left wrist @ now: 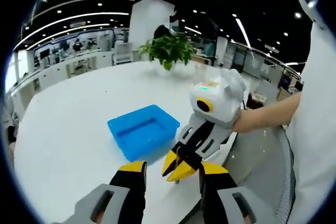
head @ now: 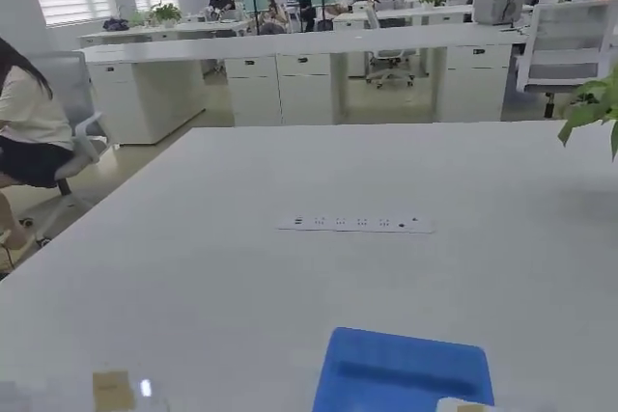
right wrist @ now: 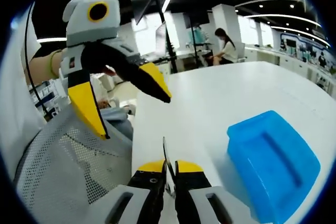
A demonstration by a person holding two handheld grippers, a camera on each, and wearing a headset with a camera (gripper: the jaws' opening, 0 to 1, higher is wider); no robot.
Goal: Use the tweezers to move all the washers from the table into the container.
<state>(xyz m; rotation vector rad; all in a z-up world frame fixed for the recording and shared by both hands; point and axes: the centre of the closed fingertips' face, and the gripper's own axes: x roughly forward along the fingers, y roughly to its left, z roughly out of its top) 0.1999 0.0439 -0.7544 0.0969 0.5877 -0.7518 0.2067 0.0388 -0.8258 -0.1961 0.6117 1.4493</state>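
Observation:
A blue rectangular container (head: 406, 371) sits at the near edge of the white table (head: 290, 277). In the left gripper view my left gripper (left wrist: 173, 169) is open with nothing between its yellow tips, and the container (left wrist: 144, 129) lies just beyond it. The right gripper (left wrist: 177, 172) comes in from the right there, its tips together. In the right gripper view my right gripper (right wrist: 169, 169) is shut on thin dark tweezers (right wrist: 165, 156) that point forward over the table edge. The left gripper (right wrist: 136, 117) hangs open at upper left, and the container (right wrist: 273, 156) lies to the right.
A white power strip (head: 355, 224) lies mid-table. A leafy plant (head: 594, 108) stands at the right edge of the table. A mesh chair (right wrist: 68, 182) is close by the table edge. A person sits at far left (head: 24, 123), and rows of desks stand behind.

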